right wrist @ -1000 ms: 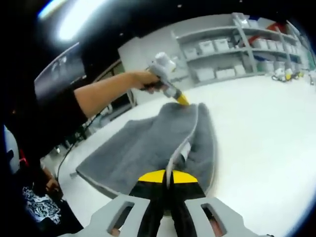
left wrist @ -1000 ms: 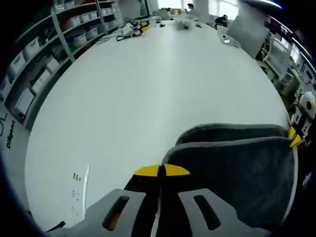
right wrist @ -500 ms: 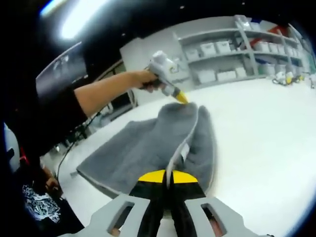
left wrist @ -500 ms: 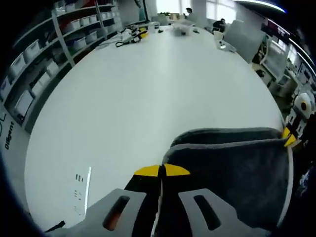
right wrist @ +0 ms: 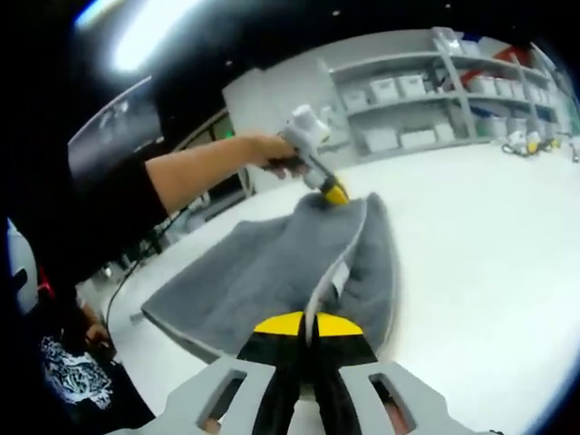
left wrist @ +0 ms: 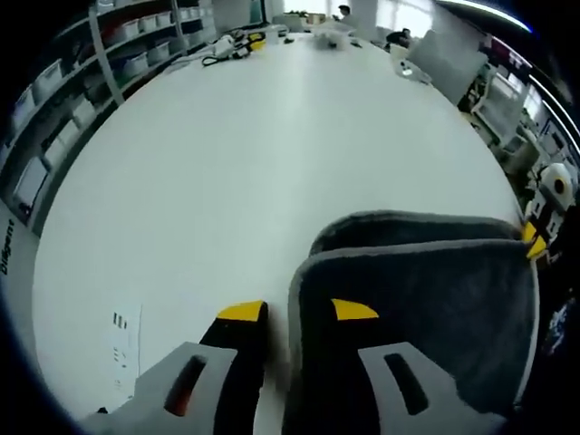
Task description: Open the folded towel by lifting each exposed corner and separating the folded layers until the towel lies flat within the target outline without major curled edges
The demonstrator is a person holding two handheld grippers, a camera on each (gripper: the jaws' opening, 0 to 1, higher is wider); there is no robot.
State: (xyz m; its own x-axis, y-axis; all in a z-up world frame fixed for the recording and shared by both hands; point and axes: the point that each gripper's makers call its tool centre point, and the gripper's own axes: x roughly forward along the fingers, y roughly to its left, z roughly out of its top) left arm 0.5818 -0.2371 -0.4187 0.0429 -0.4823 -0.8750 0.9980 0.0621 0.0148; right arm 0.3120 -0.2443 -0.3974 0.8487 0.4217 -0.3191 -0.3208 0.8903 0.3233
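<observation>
Between the parted left fingers [left wrist: 288, 311] stands the towel [left wrist: 426, 317] corner, unclamped; right fingers [right wrist: 304, 320] pinch its near edge, fold extending forward.

I read the towel [left wrist: 426, 299] as dark grey with a paler grey hem. The table [left wrist: 254, 154] is plain white. My left gripper [left wrist: 287, 313] and right gripper [right wrist: 306, 324] each show yellow tips on black jaws with light grey bodies. The sleeve [right wrist: 100, 213] I see is black.
</observation>
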